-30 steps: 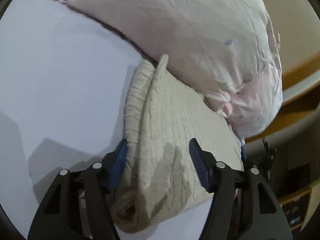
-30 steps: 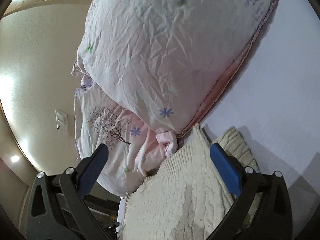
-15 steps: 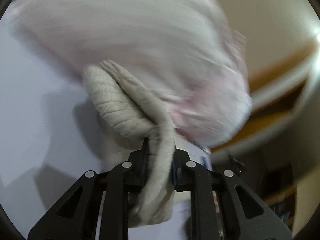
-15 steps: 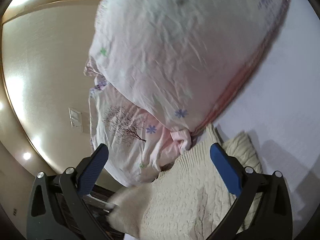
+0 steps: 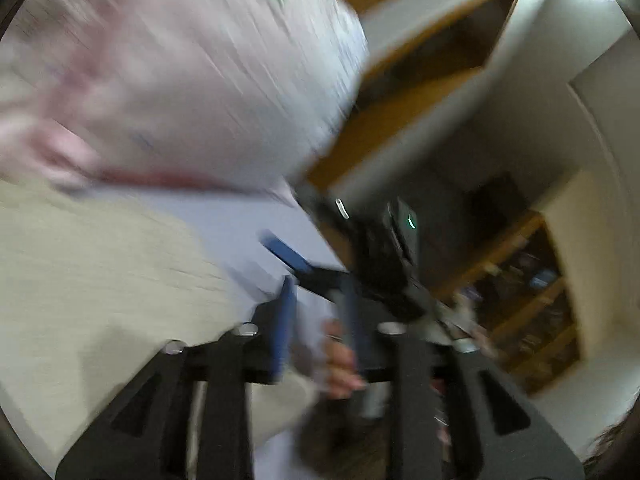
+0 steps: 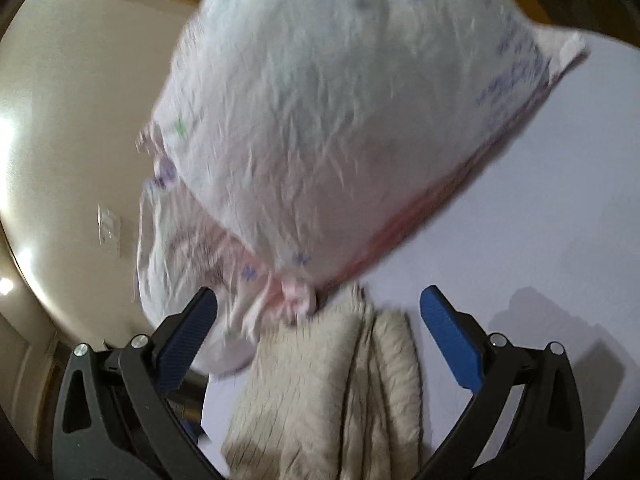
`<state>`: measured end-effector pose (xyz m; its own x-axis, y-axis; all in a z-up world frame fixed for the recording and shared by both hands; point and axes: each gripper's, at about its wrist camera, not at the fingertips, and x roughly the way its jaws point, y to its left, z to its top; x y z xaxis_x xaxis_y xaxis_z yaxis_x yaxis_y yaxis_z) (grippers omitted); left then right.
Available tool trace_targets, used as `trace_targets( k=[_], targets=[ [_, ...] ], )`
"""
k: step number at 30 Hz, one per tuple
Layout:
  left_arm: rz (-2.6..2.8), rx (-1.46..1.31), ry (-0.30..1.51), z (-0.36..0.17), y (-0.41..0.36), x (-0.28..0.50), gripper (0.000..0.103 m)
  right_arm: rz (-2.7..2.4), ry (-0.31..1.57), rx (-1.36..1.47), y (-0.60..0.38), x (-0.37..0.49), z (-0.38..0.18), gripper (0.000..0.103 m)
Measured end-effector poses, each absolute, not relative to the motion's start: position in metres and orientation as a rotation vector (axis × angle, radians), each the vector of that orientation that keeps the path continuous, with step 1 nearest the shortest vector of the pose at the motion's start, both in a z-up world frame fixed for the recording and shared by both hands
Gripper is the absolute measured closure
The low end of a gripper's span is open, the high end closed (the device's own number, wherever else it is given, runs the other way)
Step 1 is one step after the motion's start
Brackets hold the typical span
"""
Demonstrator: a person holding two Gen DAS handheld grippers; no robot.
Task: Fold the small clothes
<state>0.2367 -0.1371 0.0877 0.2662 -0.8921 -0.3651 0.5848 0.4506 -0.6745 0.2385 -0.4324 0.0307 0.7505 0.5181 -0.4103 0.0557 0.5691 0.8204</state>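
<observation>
The cream knitted garment (image 6: 344, 392) is laid folded on the bed sheet (image 6: 540, 216), against the floral pillow (image 6: 352, 112). The right gripper (image 6: 320, 340) is spread wide over it; the left gripper (image 5: 318, 320) is parted, empty.

Left gripper (image 5: 318, 322) blurred, jaws slightly parted, right gripper (image 6: 318, 320) jaws spread wide

The knit garment (image 6: 332, 392) is showing cream-beige with a ribbed, cabled texture, lying on a pale lavender bed sheet (image 6: 540, 216). The pillow (image 6: 352, 112) behind it is showing white with small blue, purple and green flower prints, pink trim running along its lower edge. The right gripper (image 6: 320, 344) is showing black arms and ridged blue pads (image 6: 450, 340). The left gripper (image 5: 318, 332) is likewise appearing black with blue pads (image 5: 282, 332), blurred.
</observation>
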Motion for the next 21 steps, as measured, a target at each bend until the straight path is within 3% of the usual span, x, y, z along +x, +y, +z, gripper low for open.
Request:
trace_targets(
  k=[1,2,6,8,9,12,15,17,21],
  targets=[
    [-0.958,-0.431,0.771,0.091,-0.121,0.236,0.031,0.301,0.747,0.885,-0.421,0.243,0.031,0.002],
    [-0.811,-0.381,0.737,0.092,-0.095,0.234,0.026,0.308,0.774,0.844,-0.413,0.245,0.031,0.002],
    [-0.592,-0.328,0.801,0.068,-0.048,0.238,0.026,0.365,0.885,0.666,-0.370,0.252,0.028,0.022],
    [-0.589,-0.363,0.878,0.051,-0.042,0.242,0.026,0.364,0.973,0.573,-0.349,0.258,0.016,0.047],
    [-0.594,-0.368,0.904,0.044,-0.044,0.243,0.026,0.347,0.988,0.519,-0.340,0.259,0.013,0.080],
    [-0.613,-0.363,0.949,0.030,-0.051,0.238,0.025,0.307,0.898,0.484,-0.340,0.251,0.024,0.086],
    [-0.616,-0.342,0.975,0.023,-0.062,0.241,0.021,0.227,0.870,0.576,-0.369,0.247,0.020,0.086],
    [-0.627,-0.349,0.985,0.022,-0.063,0.244,0.018,0.194,0.926,0.553,-0.367,0.252,0.013,0.080],
    [-0.611,-0.348,1.020,0.010,-0.074,0.249,0.014,0.114,0.940,0.514,-0.368,0.249,0.018,0.018]
  ],
)
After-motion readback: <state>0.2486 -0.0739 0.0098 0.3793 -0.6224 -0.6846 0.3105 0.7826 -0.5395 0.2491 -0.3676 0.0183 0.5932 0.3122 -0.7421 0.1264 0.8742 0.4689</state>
